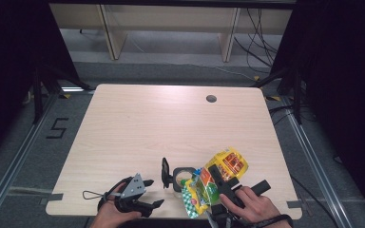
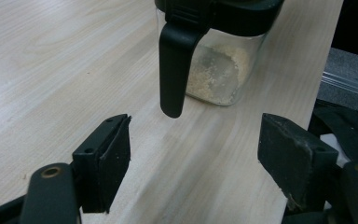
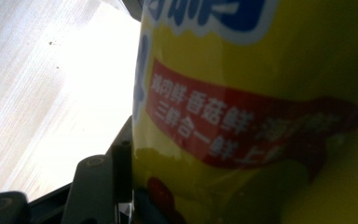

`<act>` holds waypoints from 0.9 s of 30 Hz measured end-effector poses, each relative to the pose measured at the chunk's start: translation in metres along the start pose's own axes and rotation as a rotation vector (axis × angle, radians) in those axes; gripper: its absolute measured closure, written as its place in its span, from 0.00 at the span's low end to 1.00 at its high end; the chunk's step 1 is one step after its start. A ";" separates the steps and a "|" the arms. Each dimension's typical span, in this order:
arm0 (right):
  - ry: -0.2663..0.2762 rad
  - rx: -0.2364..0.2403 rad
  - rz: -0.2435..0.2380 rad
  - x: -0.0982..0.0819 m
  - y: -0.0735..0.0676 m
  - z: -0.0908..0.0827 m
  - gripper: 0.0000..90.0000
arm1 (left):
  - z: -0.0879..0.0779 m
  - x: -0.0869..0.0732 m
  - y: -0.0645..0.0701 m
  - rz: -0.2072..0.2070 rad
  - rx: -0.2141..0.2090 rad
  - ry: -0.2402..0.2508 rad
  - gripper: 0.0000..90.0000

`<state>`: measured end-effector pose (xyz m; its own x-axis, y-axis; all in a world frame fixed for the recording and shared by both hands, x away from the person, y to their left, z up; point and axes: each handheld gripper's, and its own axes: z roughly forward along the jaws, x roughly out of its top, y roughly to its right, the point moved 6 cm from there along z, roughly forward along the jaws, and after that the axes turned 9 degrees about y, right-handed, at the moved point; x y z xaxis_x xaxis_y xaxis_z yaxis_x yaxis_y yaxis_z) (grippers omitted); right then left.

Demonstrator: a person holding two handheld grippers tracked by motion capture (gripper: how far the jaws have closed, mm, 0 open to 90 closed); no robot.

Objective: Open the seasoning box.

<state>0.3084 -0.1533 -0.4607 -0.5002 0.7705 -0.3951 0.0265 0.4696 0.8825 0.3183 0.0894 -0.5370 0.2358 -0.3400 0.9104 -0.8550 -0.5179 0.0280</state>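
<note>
A clear jar (image 1: 183, 178) with a black lid and a long black flip handle stands near the front edge of the pale wooden bench (image 1: 138, 128), a little right of centre. In the left gripper view it holds a low layer of pale yellowish granules (image 2: 214, 74), and its handle (image 2: 173, 70) hangs down the side facing the camera.

The left gripper (image 1: 145, 192) lies low at the near edge, just left of the jar, in the person's left hand (image 1: 111, 216). Its jaws stand well apart with nothing between them, pointing at the jar; the handle's tip hangs a little beyond the gap, touching neither pad.

The right gripper (image 1: 218, 178) is clamped on a yellow packet (image 1: 214, 180) printed in red, green and blue, held at a slant just right of the jar, with its lower green end near the jar's rim and its upper end further right and away. The person's right hand (image 1: 252, 204) grips the tool at the near right corner. In the right gripper view the packet's yellow face with a red band of white characters (image 3: 242, 126) presses against the one jaw in sight; the other seems hidden behind the packet. Whether the packet touches the jar I cannot tell.

A dark round hole (image 1: 211, 99) sits in the bench's far right part.
</note>
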 end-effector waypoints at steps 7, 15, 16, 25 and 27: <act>0.000 0.004 0.002 -0.001 -0.001 -0.001 0.49 | 0.001 0.000 0.001 -0.025 0.007 0.001 0.28; -0.004 0.003 0.001 -0.004 -0.001 -0.001 0.49 | 0.001 0.000 0.001 -0.021 0.004 0.003 0.28; -0.003 0.003 -0.007 -0.004 0.000 -0.001 0.49 | 0.000 0.000 0.000 0.002 -0.005 -0.003 0.28; -0.003 0.003 -0.008 -0.005 0.000 -0.002 0.49 | 0.001 0.001 0.001 -0.025 0.006 0.004 0.28; -0.007 0.002 -0.004 -0.005 0.000 -0.002 0.49 | 0.000 0.000 0.000 0.000 -0.002 0.001 0.28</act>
<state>0.3089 -0.1583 -0.4579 -0.4942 0.7715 -0.4006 0.0261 0.4738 0.8803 0.3188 0.0892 -0.5368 0.2350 -0.3395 0.9108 -0.8559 -0.5164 0.0283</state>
